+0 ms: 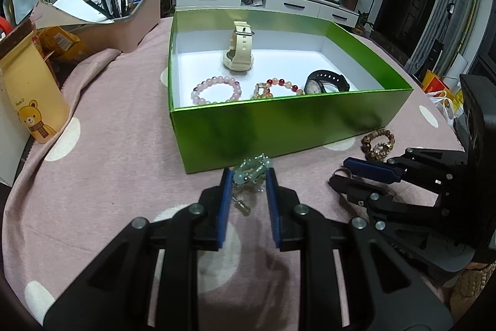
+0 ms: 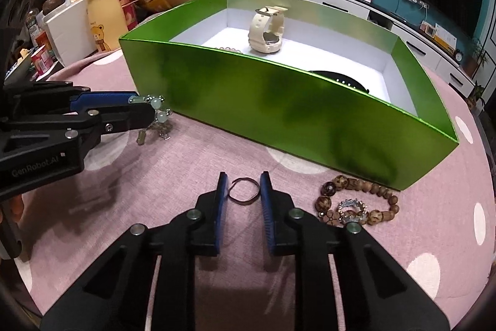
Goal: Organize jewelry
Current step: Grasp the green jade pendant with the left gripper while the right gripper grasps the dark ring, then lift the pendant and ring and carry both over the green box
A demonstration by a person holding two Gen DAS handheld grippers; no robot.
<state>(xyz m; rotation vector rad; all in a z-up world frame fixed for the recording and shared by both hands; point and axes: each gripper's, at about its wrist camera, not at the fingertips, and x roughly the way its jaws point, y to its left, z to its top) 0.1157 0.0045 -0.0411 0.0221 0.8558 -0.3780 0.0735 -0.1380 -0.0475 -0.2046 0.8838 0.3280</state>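
A pink cloth [image 1: 117, 145] dotted with white is seen under a box [image 1: 279, 126] that is glossy green outside and white inside. In the box, a cream watch [image 1: 239, 51] is seen at 12 o'clock, a pale pink bracelet [image 1: 216, 90] at 9, a red and amber bracelet [image 1: 279, 86] at centre and a black watch [image 1: 327, 82] at 3. Pale green beads [image 1: 252, 171] are framed by blue pads [image 1: 226, 200] on black grippers. Brown beads [image 2: 356, 200] carry carved patterns.
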